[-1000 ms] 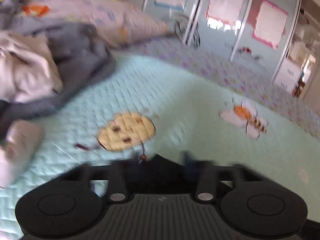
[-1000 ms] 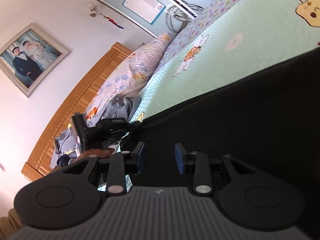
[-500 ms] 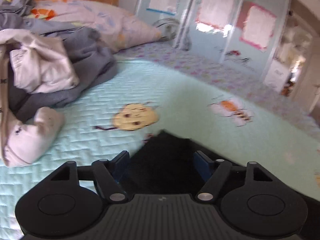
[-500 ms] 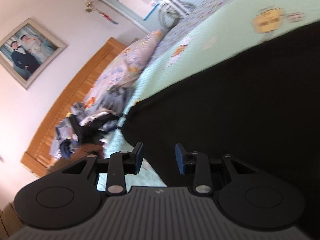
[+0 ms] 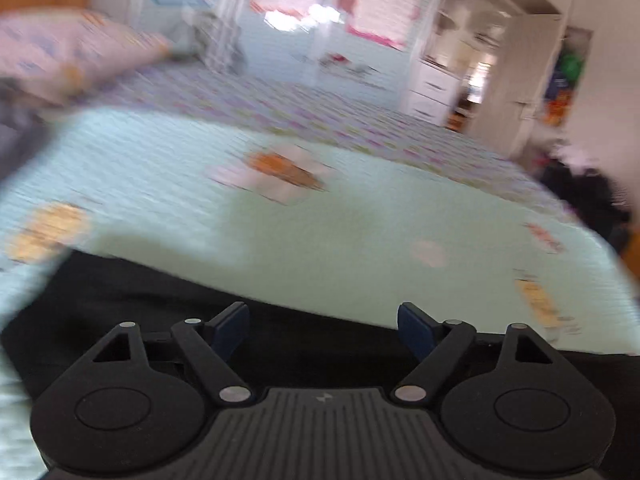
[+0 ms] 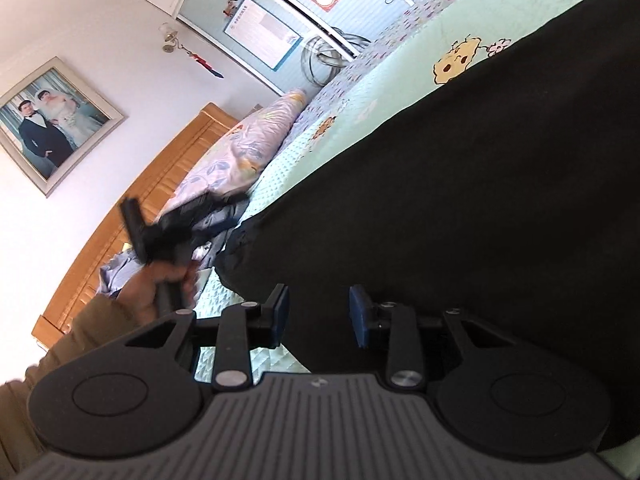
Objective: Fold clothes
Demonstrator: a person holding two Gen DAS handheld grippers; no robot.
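Bedroom in a home; bed (image 6: 362,92) under a pale green quilt with cartoon patches, purple floral border; wooden headboard (image 6: 132,208); floral pillow (image 6: 248,144); framed wedding portrait (image 6: 48,124) on white wall; wardrobe (image 6: 280,20) with sliding doors and pasted posters; heap of clothes (image 6: 216,220) by pillow; open doorway (image 5: 476,80) to further rooms.

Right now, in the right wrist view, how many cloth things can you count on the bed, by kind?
Black garment, spread out: 1
Heap of grey-blue clothes by the headboard: 1, pieces inside cannot be counted
Floral pillow: 1
Total: 3
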